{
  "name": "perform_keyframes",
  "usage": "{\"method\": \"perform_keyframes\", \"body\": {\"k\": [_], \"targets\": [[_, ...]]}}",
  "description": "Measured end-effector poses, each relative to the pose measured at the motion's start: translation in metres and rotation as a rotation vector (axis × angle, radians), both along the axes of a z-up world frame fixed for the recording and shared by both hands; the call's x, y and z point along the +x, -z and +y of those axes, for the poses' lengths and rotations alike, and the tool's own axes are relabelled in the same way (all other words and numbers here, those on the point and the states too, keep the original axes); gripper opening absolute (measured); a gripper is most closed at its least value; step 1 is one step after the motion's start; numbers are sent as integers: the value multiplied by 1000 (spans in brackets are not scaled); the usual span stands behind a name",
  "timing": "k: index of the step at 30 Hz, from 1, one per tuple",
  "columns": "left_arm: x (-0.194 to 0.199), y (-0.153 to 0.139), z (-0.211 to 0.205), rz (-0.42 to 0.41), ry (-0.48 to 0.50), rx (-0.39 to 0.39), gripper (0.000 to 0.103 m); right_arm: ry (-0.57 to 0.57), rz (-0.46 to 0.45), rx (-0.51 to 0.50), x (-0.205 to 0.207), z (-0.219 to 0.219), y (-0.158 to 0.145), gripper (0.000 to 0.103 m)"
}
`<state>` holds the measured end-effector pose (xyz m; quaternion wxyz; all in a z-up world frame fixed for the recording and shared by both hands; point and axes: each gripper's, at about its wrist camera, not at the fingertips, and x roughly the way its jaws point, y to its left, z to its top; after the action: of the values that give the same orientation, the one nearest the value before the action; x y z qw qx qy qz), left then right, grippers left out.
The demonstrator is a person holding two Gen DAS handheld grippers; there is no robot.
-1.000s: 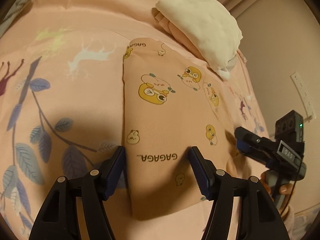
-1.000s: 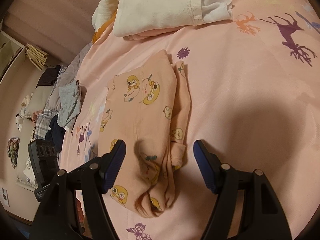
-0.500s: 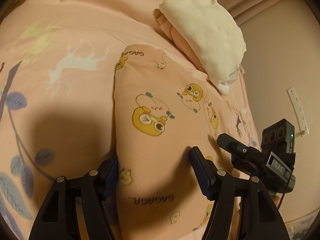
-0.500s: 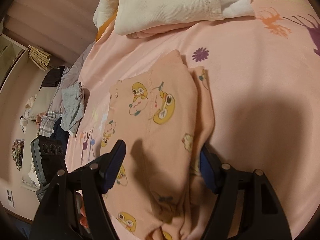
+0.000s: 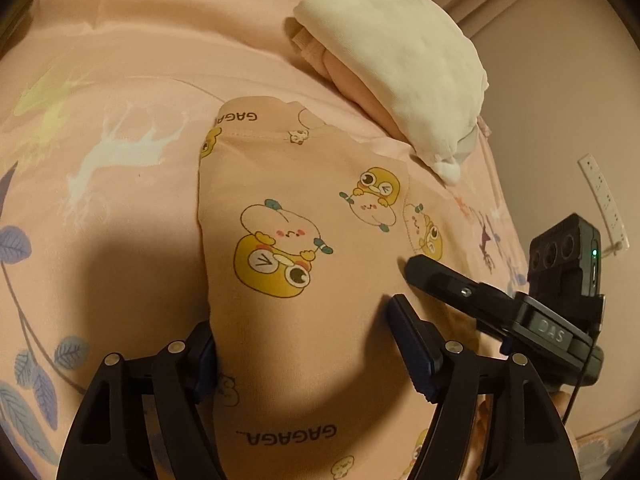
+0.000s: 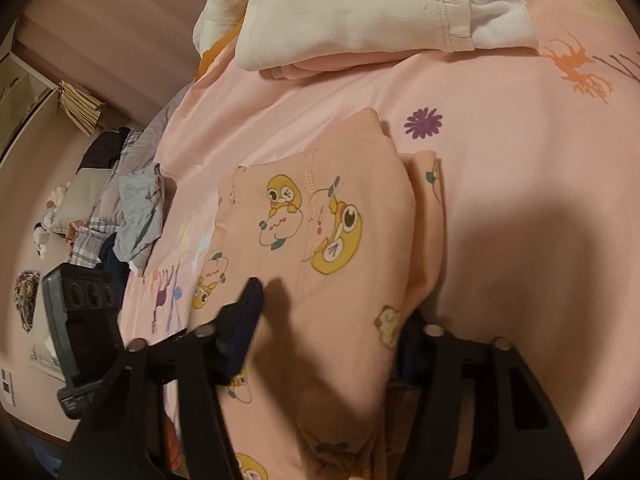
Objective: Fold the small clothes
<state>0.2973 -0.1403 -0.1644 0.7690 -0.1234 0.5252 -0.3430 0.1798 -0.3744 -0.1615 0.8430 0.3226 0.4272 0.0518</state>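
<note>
A small pink garment [image 5: 292,216] printed with yellow cartoon figures and "GAGAGA" lies folded lengthwise on the pink bedsheet [image 5: 120,80]. My left gripper [image 5: 304,352] is open and straddles its near end, one finger under the left edge. In the right wrist view the garment [image 6: 332,240] runs between the open jaws of my right gripper [image 6: 328,328], its right finger tucked under the cloth edge. The right gripper also shows in the left wrist view [image 5: 500,304].
A stack of folded cream and pink clothes [image 5: 400,52] lies on the bed just beyond the garment, also in the right wrist view [image 6: 360,12]. A heap of unfolded grey and plaid clothes [image 6: 120,220] lies at the bed's far side. A wall [image 5: 580,100] stands beside the bed.
Both grippers have moved forward along the garment, so its near end now lies between the jaws. The right gripper's left finger has swung inward over the cloth.
</note>
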Motion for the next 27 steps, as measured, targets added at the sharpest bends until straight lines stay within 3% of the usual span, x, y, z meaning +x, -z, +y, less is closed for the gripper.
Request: {"method": "perform_keyframes", "body": {"k": [5,9,12,27], "targets": [[-8,-3,-2,-47,4,59,59,-1,-4,14,-2,1,0,28],[-11,-6,-3,-72,9,82,40,-16,-26,-36,-3,11,-7,23],[-15,-10,-5,-96,13,97,31,-32,-52,-77,-4,20,-16,21],[-46,-40,9,-189,32,91,27,-64,-157,-126,-30,48,-56,20]]}}
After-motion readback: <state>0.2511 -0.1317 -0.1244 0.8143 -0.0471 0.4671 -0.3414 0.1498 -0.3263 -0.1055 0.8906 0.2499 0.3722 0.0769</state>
